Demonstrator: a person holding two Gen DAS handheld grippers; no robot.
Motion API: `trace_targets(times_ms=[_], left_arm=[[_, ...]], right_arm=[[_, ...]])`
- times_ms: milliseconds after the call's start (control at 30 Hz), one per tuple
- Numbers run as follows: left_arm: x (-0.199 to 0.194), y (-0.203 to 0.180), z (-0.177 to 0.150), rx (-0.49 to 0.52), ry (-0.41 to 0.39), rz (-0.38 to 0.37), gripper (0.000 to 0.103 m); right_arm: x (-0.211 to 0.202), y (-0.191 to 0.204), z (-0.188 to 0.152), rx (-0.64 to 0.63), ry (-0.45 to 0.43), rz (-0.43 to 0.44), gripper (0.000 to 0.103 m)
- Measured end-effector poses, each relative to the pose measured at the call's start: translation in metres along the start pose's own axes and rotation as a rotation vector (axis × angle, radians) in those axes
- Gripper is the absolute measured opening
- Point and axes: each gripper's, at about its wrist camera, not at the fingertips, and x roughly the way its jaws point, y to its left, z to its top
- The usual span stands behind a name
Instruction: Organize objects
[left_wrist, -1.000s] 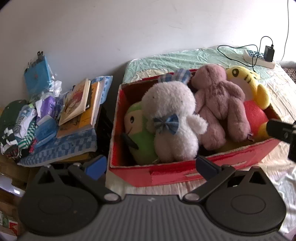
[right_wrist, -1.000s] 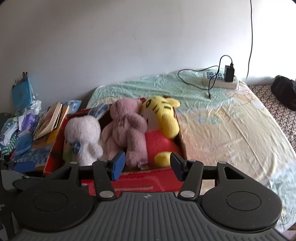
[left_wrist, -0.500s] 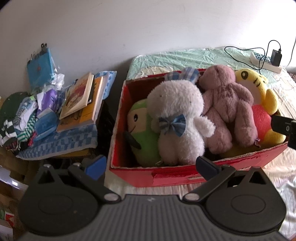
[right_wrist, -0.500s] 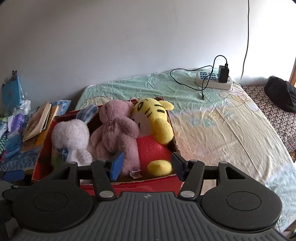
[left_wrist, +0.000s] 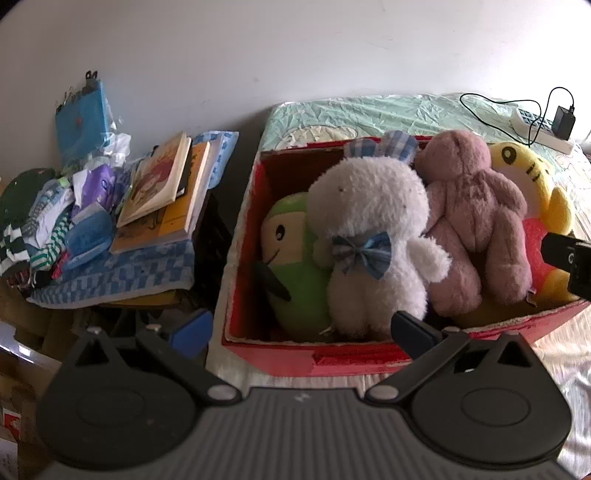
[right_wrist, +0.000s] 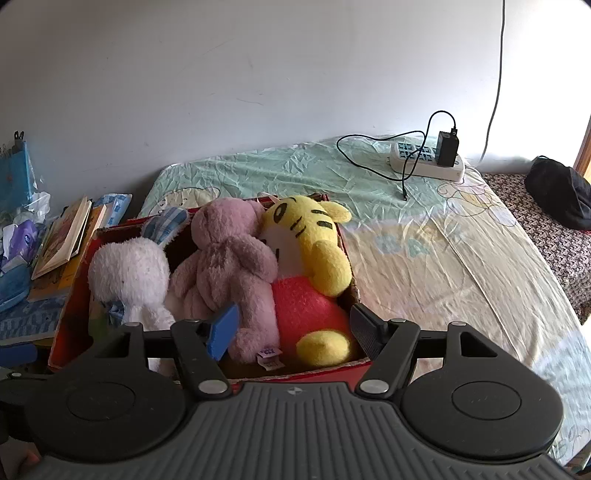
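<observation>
Four plush toys (left_wrist: 369, 240) are counted in one red box (left_wrist: 317, 356). Two books (left_wrist: 162, 192) are stacked alongside. One power strip (right_wrist: 424, 158) is seen on the bed (right_wrist: 443, 251).

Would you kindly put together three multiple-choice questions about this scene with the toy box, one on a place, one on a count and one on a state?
1. Where does the green toy sit in the red box?
A. At the end nearest the books
B. Between the pink bear and the yellow toy
C. Outside, on the bed

2. How many plush toys are in the box?
A. Two
B. Four
C. Six

3. How do the jaws of the right gripper stand?
A. Shut on the pink bear
B. Open, holding nothing
C. Shut on the box rim

Answers:
1. A, it is wedged beside the white rabbit at the end next to the books.
2. B, green toy, white rabbit, pink bear and yellow toy.
3. B, both jaws are spread apart above the box with nothing between them.
</observation>
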Motion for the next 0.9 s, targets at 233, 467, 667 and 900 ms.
trace_targets(times_ms=[233,467,667,900], left_arm=[[0.005,0.003,0.004,-0.010,-0.003,-0.015,0.103],[0.008,0.003,0.008,-0.003,-0.020,-0.015,0.103],[0.009,0.004,0.011,0.003,-0.035,-0.022,0.103],[0.011,0.004,0.011,0.010,-0.044,-0.030,0.103]], right_arm=[[0.006,0.004,0.002,-0.007,0.005,-0.003,0.070],[0.011,0.007,0.005,-0.013,0.007,-0.004,0.070],[0.012,0.007,0.007,-0.007,0.004,0.011,0.070],[0.013,0.005,0.007,0.008,0.007,0.008,0.070]])
